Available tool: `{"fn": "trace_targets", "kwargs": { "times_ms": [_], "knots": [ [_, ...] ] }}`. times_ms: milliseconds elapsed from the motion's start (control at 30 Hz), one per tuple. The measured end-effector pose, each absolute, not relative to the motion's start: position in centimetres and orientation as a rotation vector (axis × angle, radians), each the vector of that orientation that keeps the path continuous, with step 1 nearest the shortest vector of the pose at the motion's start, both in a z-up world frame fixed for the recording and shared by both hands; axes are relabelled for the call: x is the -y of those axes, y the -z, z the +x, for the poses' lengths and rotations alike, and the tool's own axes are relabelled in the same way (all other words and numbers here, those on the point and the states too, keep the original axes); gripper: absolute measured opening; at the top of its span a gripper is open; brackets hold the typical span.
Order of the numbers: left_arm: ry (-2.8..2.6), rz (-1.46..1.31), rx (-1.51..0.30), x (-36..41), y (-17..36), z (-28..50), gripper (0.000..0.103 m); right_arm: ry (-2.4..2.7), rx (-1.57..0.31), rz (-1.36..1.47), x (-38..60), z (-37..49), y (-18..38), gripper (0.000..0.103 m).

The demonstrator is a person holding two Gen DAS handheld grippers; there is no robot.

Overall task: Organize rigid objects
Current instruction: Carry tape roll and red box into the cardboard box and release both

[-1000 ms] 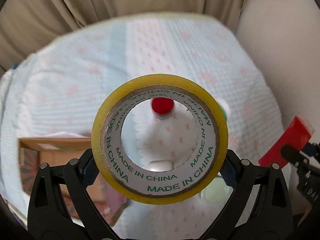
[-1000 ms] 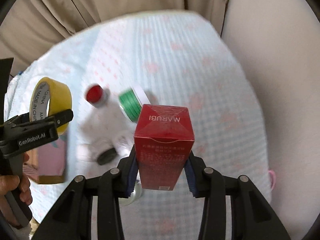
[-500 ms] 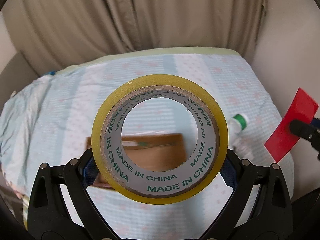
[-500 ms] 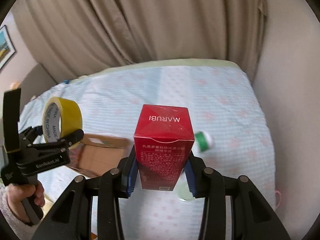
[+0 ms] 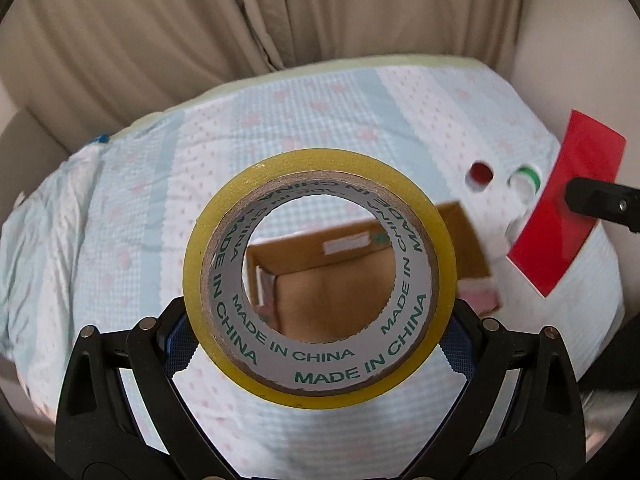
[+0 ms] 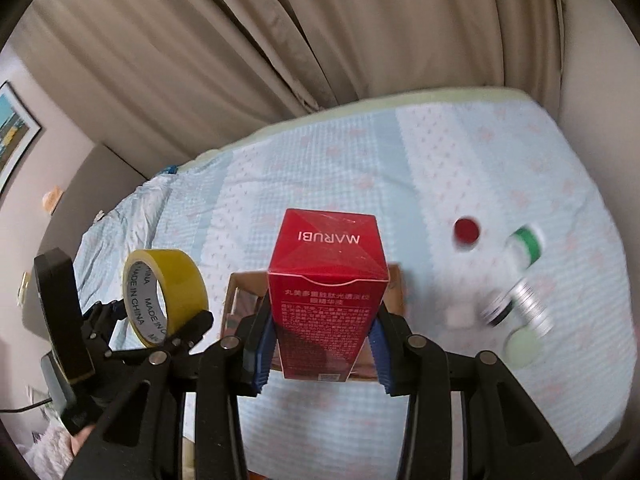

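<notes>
Left wrist view is filled by our roll of yellow tape (image 5: pixel 320 276), clamped on its outer rim between the two fingers of the left gripper (image 5: pixel 320 336) and held in the air above the bed (image 5: pixel 280 128); through its hole we see the open cardboard box (image 5: pixel 320 276) lying on the bedspread. Our right gripper (image 6: pixel 324 340) clasps a red carton (image 6: pixel 328 288) marked MARUBI, upright, also held over the box (image 6: pixel 236 300). We judge the step in hand to be lowering both items into the box. To do it well, we would bring each one down inside the walls before letting go, one at a time so the two grippers do not collide, and keep the tape from rolling out. Only the left view shows the inside of the box, which looks mostly bare. Only the right view shows the loose items near the box on its right: a red-capped bottle (image 6: pixel 466 232), a green-capped bottle (image 6: pixel 528 246), a silver cylinder (image 6: pixel 520 308) and a pale round lid (image 6: pixel 524 348), all blurred.
</notes>
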State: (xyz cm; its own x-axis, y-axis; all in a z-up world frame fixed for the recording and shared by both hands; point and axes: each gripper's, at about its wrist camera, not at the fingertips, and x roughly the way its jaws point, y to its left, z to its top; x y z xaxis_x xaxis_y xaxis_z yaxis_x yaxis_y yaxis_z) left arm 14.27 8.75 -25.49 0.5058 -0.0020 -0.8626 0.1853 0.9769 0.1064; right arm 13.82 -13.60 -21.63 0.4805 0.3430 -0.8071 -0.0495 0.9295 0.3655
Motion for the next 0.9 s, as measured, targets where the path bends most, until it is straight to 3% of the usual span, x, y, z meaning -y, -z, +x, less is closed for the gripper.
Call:
{"fn": "trace_targets", "kwargs": {
  "times_ms": [500, 900],
  "knots": [
    [0.305, 0.457, -1.176, -9.2, 38.3, 19.9, 0.096, -0.098, -1.284, 0.567, 7.9, 17.0, 33.7, 0.038],
    [0.408, 0.624, -1.239, -6.4, 44.1, 21.3, 0.096, -0.028, -1.460, 0.620, 9.7, 19.9, 42.1, 0.038]
  ]
}}
